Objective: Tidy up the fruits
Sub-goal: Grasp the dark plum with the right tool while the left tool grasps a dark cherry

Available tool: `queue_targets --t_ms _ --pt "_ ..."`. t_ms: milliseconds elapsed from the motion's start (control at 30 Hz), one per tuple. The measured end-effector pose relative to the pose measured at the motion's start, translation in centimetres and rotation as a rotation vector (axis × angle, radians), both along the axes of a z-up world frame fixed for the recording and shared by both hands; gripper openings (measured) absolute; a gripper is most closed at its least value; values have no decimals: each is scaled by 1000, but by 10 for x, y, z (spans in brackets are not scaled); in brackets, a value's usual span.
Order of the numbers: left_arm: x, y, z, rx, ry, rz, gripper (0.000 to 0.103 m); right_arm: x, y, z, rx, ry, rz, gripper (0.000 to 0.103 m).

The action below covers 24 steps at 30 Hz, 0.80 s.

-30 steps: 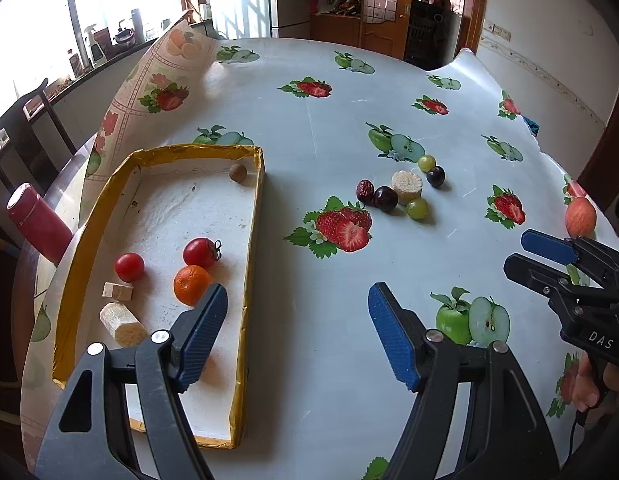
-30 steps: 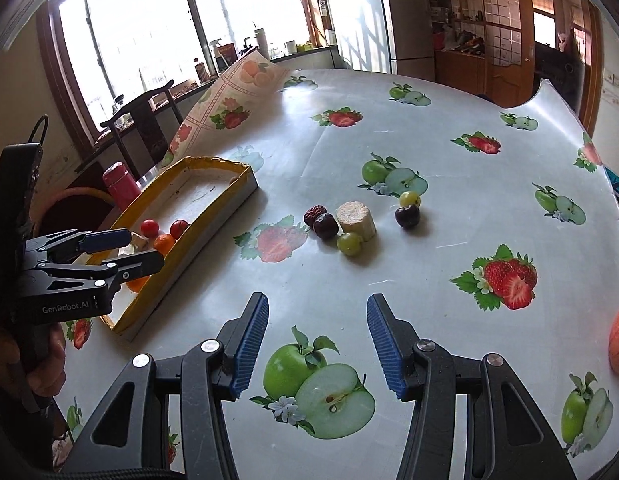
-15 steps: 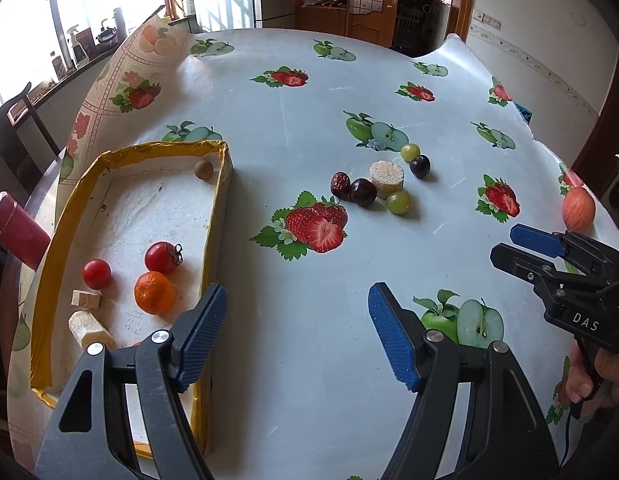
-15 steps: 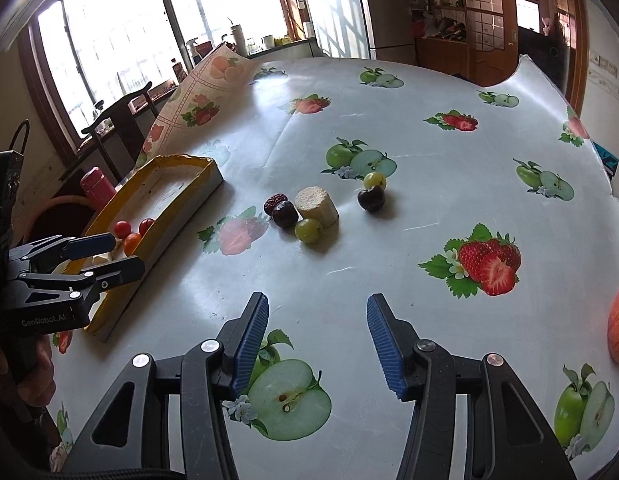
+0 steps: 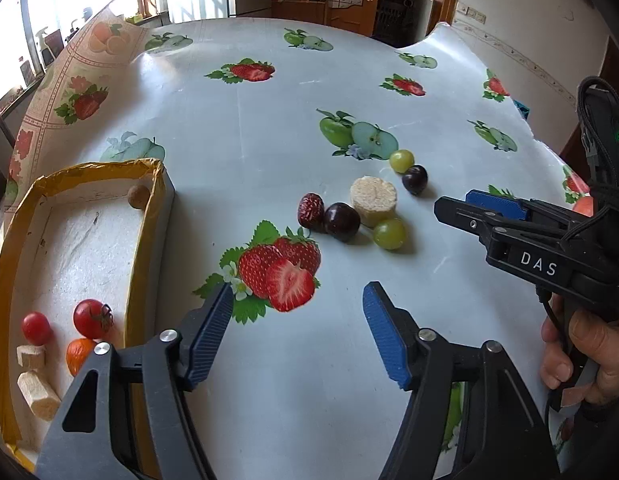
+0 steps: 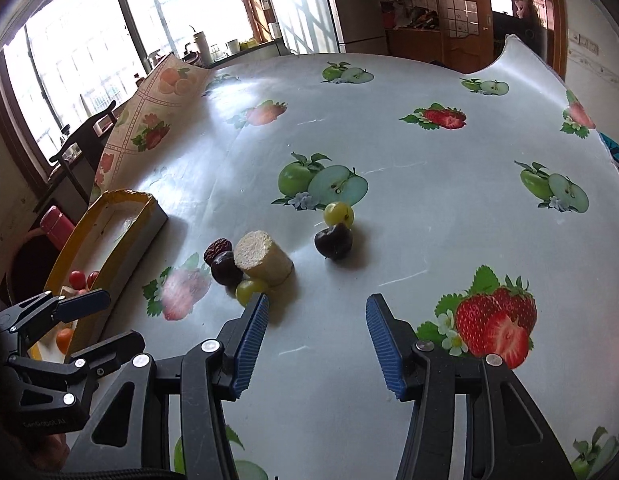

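Observation:
Loose fruit lies mid-table: a red date (image 5: 310, 210), a dark cherry (image 5: 341, 222), a pale cut cylinder (image 5: 373, 200), a green grape (image 5: 389, 233), and behind them a second grape (image 5: 401, 161) and a dark plum (image 5: 414, 179). My left gripper (image 5: 297, 296) hovers short of them over a printed strawberry, its jaws closing with nothing between them. My right gripper (image 6: 317, 308) is open and empty; its left fingertip is just short of the near grape (image 6: 249, 291). The yellow-rimmed tray (image 5: 149, 208) holds tomatoes (image 5: 91, 318), an orange (image 5: 78, 354), cut pieces (image 5: 37, 390) and a brown nut (image 5: 138, 196).
The right gripper (image 5: 469, 204), held by a hand (image 5: 581, 344), reaches in from the right in the left wrist view. A red apple (image 5: 583, 204) peeks out behind it. The tablecloth's edge (image 5: 89, 80) stands folded up at far left. A red bottle (image 6: 55, 224) stands beyond the tray.
Both grippers have come forward and down toward the fruit cluster, which now looks larger and nearer. The left jaws have narrowed a little. No fruit has moved.

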<state>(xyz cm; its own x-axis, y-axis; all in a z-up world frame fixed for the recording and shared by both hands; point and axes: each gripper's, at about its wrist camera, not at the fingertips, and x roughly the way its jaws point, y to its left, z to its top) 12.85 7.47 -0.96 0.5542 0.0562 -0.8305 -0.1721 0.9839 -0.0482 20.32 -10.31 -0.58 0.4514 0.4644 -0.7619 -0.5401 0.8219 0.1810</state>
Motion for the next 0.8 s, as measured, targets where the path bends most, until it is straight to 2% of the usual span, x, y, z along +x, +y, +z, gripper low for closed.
queue_targets --t_ms 100,200,400,467,600,700,733,800 --pt "17 9 -10 -31 25 7 61 22 14 -11 -26 15 -14 49" --pt "25 8 -11 -72 17 -31 61 34 24 -18 -36 26 -10 48" --pt "42 1 -17 -61 6 -60 61 45 39 -27 -36 21 0 45" --pt "48 2 -22 -84 15 -65 61 49 41 -27 -47 15 -5 29" --pt "57 -1 -28 -90 15 -72 61 50 34 -25 -13 23 -17 24" --pt "61 -1 -29 -100 5 -78 51 46 29 -24 0 25 -12 24" --pt "61 -1 -29 -109 0 -86 45 44 27 -23 5 26 -12 24" --pt "60 -4 -29 -98 -1 -94 45 40 22 -20 21 24 -12 24"
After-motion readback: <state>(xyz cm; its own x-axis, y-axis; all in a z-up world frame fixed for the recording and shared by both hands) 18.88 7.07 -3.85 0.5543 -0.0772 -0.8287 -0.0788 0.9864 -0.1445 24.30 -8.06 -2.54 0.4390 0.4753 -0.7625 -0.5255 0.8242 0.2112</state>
